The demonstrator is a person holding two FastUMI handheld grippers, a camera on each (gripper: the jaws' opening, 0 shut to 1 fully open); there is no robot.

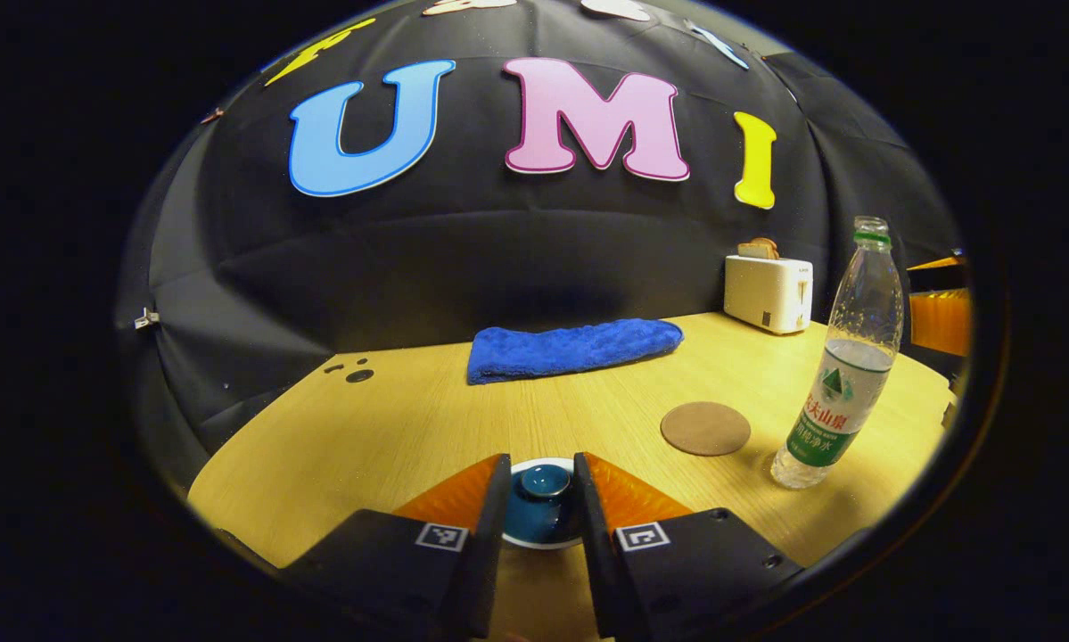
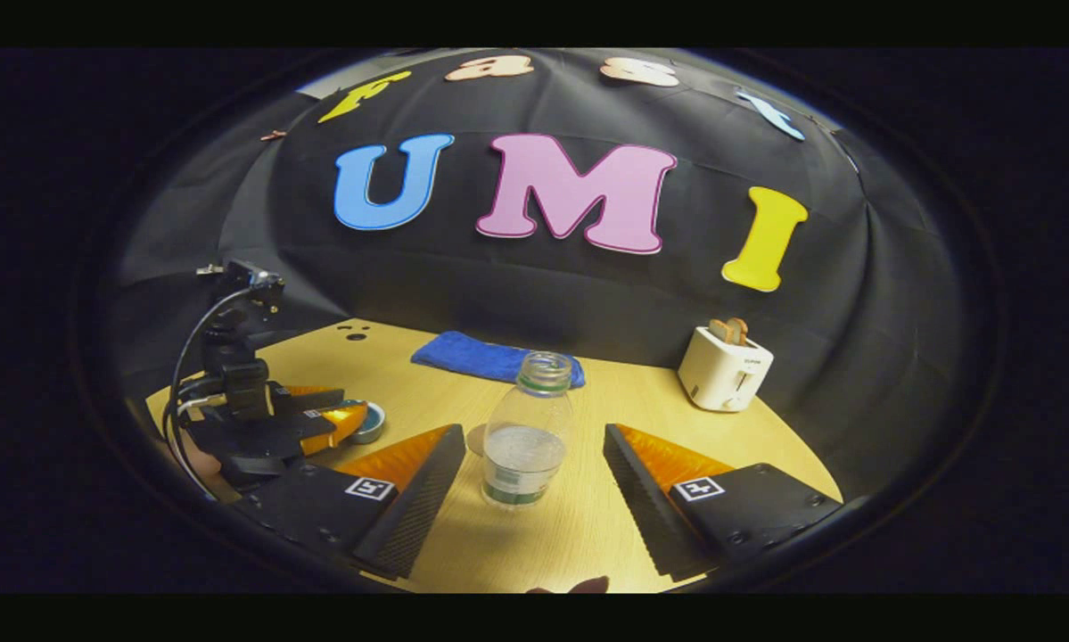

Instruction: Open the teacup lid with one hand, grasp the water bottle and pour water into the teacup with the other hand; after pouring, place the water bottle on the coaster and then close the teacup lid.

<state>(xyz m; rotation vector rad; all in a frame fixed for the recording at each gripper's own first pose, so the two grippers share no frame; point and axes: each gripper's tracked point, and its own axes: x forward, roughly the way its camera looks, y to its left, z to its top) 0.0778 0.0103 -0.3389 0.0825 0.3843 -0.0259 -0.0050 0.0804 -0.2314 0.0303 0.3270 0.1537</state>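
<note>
Left gripper view looks down the left gripper [image 1: 541,499], whose two black fingers with orange backs stand a little apart on either side of the teacup lid [image 1: 540,492]. The lid is dark teal, round, with a small raised knob at its middle, and it sits on a teacup [image 1: 534,538] whose pale rim shows around it. Whether the fingers [image 1: 491,508] press on the lid or merely flank it I cannot tell. The cup stands at the near edge of the wooden table [image 1: 391,437]. To the right of it lies a flat round brown coaster [image 1: 705,428], bare, and just right of the coaster stands the water bottle [image 1: 842,374]: clear plastic, uncapped, a green ring at the neck, a white and green label, water up to about the middle. Its long axis is upright, mouth up; the lean it shows here may be the lens. Far back lie a folded blue towel [image 1: 574,349] and a white toaster [image 1: 768,292] with toast in it.

In the right gripper view the right gripper [image 2: 532,477] has its fingers wide apart, and the bottle stands upright between them and a little beyond, touching neither. The coaster peeks out at the bottle's left. At far left, the left gripper sits over the teal cup
</note>
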